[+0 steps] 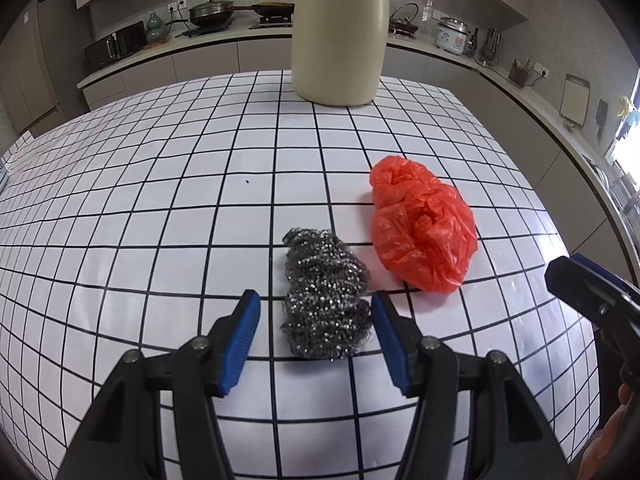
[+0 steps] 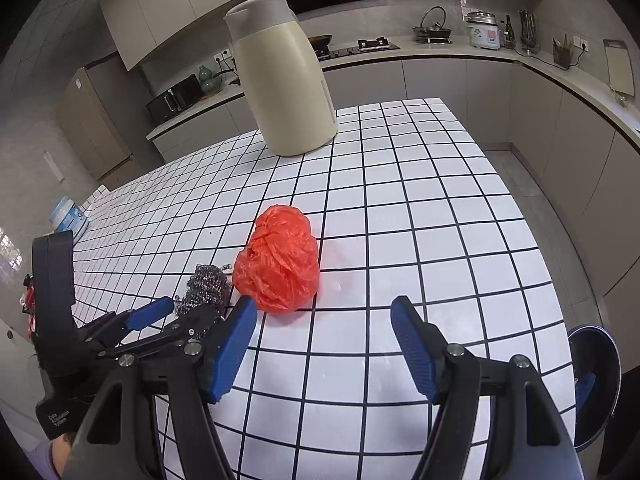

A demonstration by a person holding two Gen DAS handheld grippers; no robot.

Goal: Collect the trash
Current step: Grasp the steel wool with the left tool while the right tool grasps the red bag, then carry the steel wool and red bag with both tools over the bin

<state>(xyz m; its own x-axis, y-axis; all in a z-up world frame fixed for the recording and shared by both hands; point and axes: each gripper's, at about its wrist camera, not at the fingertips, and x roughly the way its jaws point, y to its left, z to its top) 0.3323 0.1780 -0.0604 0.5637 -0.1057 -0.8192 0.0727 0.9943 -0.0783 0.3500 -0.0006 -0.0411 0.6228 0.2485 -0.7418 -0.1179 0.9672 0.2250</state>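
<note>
A grey steel-wool scourer [image 1: 326,296] lies on the white tiled table [image 1: 160,200], between the blue pads of my left gripper [image 1: 316,304]. Its jaws stand open around it: the left pad is clear of it and the right pad is at its edge. A crumpled red plastic bag [image 1: 424,232] lies just right of the scourer. In the right wrist view the bag [image 2: 280,264] sits ahead and left of my right gripper [image 2: 324,308], which is open and empty; its left pad is close to the bag. The scourer [image 2: 208,286] and the left gripper [image 2: 168,316] show at the left.
A tall cream jug [image 2: 284,88] with a grey lid stands at the far side of the table. A blue-and-white tub [image 2: 70,216] sits at the far left edge. A dark blue round object [image 2: 592,384] is beside the table's right edge. Kitchen counters run behind.
</note>
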